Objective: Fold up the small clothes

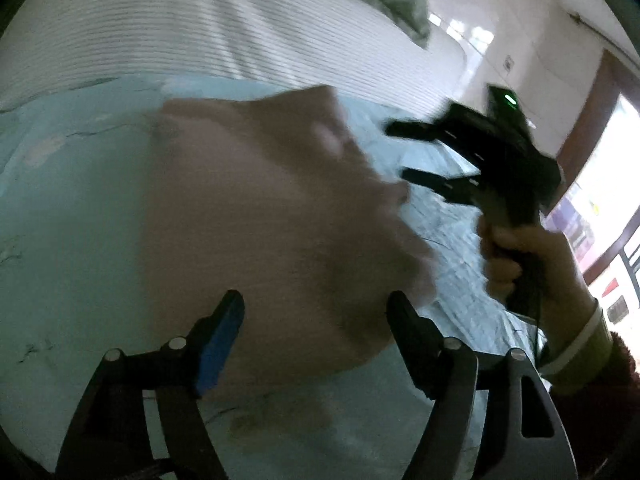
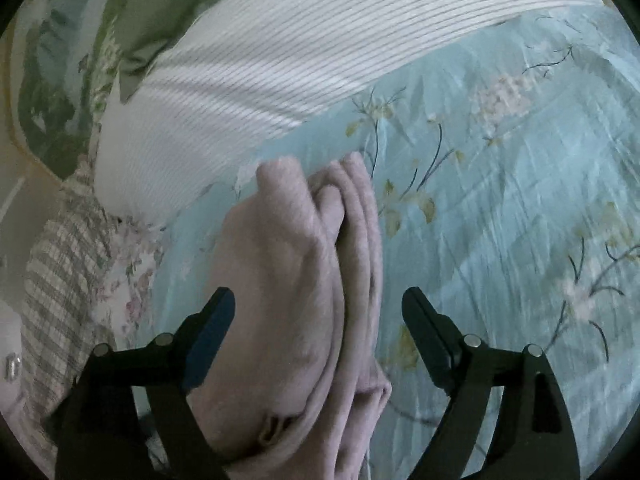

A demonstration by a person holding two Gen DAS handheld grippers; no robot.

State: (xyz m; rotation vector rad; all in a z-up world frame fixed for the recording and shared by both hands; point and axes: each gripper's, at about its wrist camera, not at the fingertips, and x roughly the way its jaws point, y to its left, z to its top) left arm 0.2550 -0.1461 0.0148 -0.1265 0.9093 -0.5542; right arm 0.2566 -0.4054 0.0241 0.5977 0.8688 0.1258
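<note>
A small pink garment (image 1: pixel 260 216) lies folded on the light blue floral bedspread (image 1: pixel 72 240). In the right wrist view it (image 2: pixel 296 288) shows as several stacked layers running away from me. My left gripper (image 1: pixel 316 320) is open, its fingers above the garment's near edge, holding nothing. My right gripper (image 2: pixel 320 316) is open over the garment's near part, holding nothing. It also shows in the left wrist view (image 1: pixel 408 152), held in a hand to the right of the garment, fingers apart and off the cloth.
A white ribbed blanket (image 2: pixel 248 80) lies across the bed beyond the garment. A green pillow (image 2: pixel 132 20) sits at the far left, and a checked cloth (image 2: pixel 60 264) lies at the left edge. A doorway and wall (image 1: pixel 560 60) are at the right.
</note>
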